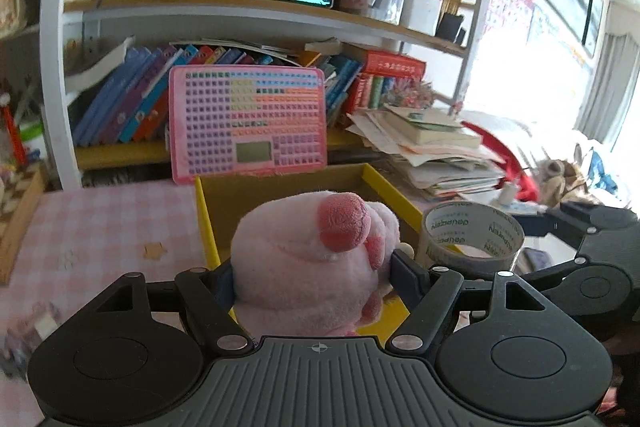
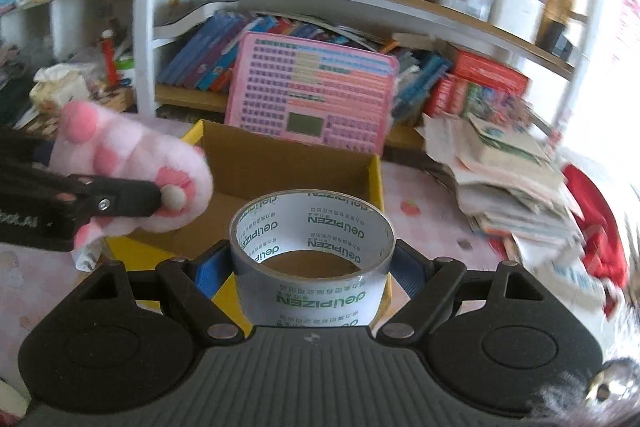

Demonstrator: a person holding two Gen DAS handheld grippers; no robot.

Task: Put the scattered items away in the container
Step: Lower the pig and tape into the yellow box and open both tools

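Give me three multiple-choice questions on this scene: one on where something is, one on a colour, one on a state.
1. Where does the pink board stand?
A. Behind the box
B. Inside the box
C. On the top shelf

2. What colour is the box outside?
A. Blue
B. Yellow
C. White

3. What does the right gripper hold?
A. Nothing
B. A book
C. The tape

Answers: 1 A, it leans against books behind the box. 2 B, its outer walls are yellow. 3 C, the roll sits between its pads.
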